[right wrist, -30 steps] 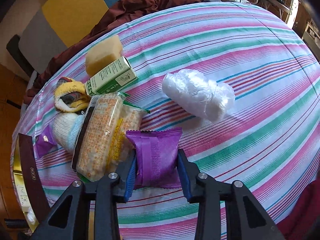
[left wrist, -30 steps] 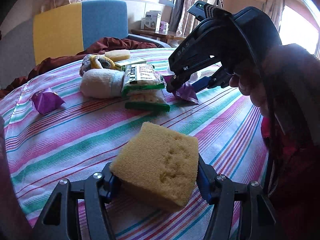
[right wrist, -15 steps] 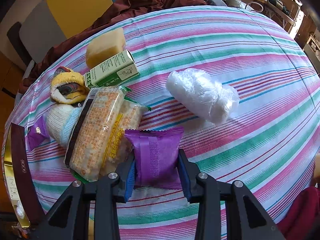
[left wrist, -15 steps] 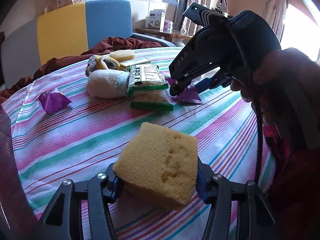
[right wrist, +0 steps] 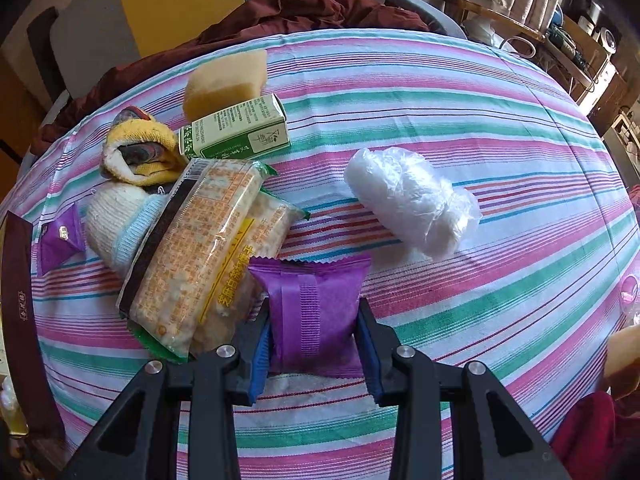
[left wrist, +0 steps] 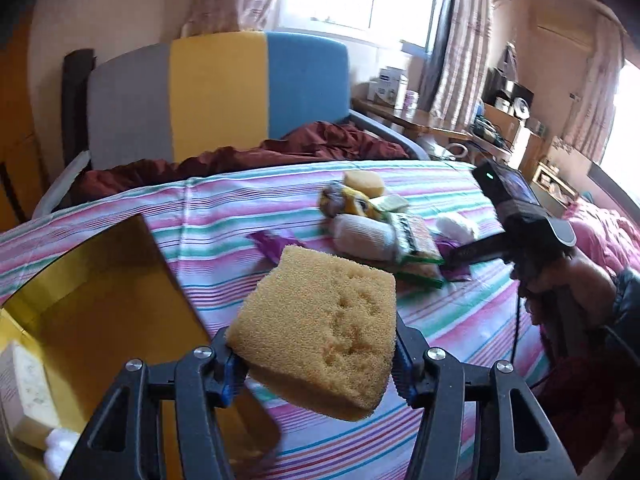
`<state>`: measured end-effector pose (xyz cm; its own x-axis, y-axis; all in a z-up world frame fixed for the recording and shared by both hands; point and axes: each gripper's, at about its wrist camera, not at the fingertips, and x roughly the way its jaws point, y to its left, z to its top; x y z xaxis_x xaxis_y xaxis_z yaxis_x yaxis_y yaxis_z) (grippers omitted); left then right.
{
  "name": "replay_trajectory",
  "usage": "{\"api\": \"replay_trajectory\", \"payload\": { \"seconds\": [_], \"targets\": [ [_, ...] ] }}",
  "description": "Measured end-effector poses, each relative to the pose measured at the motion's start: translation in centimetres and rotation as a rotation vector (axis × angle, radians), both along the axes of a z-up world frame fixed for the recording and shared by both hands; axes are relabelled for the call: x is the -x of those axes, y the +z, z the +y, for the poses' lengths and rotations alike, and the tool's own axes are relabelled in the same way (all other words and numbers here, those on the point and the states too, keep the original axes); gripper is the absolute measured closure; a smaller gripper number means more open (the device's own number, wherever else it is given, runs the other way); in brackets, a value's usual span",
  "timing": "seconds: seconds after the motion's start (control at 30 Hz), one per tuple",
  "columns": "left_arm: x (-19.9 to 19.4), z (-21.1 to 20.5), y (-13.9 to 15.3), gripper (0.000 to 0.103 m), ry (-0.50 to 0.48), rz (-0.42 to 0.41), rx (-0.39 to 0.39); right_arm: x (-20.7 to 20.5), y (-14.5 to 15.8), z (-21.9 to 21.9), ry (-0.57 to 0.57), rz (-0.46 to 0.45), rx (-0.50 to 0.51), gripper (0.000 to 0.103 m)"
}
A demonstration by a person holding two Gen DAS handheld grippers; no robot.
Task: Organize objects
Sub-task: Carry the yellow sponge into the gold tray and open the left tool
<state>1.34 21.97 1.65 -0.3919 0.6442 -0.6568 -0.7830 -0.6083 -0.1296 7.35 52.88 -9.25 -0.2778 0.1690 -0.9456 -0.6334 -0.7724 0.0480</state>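
My left gripper (left wrist: 316,360) is shut on a yellow sponge (left wrist: 316,332) and holds it in the air, beside an open gold-lined box (left wrist: 92,300) at the left. My right gripper (right wrist: 314,340) is shut on a purple snack packet (right wrist: 314,312) low over the striped tablecloth (right wrist: 500,128). The right gripper also shows in the left wrist view (left wrist: 456,258), at the pile's right edge. In the right wrist view a cracker pack (right wrist: 200,256), rolled socks (right wrist: 140,156), a green carton (right wrist: 236,128), a second sponge (right wrist: 224,80) and a small purple packet (right wrist: 60,240) lie at the left.
A clear plastic-wrapped white bundle (right wrist: 412,204) lies right of the pile. The box's dark red rim (right wrist: 20,300) borders the table's left edge. A tricolour chair back (left wrist: 216,88) with a maroon cloth (left wrist: 280,152) stands behind the table. A white item (left wrist: 28,384) lies in the box.
My left gripper has lifted the sponge and swung left, bringing the gold box into view. My right gripper has stayed shut on the purple packet and barely moved.
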Motion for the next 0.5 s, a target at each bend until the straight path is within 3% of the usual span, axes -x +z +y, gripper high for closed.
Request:
{"api": "replay_trajectory", "payload": {
  "seconds": [0.13,0.3,0.4,0.5],
  "targets": [
    [6.8,-5.0,0.1,0.043,0.174,-0.063,0.029,0.0,0.1,0.1,0.005,-0.006,-0.01,0.065],
    [14.6,-11.3,-2.5,0.043,0.389,-0.162,0.104,-0.1,0.2,0.3,0.007,-0.009,-0.013,0.065],
    [18.3,-13.9,-4.2,0.043,0.468,-0.26,0.11,-0.1,0.3,0.6,0.008,-0.01,-0.012,0.065],
    [20.1,-15.0,-4.8,0.043,0.521,-0.264,0.136,-0.2,0.4,0.5,0.008,-0.01,-0.013,0.065]
  ]
}}
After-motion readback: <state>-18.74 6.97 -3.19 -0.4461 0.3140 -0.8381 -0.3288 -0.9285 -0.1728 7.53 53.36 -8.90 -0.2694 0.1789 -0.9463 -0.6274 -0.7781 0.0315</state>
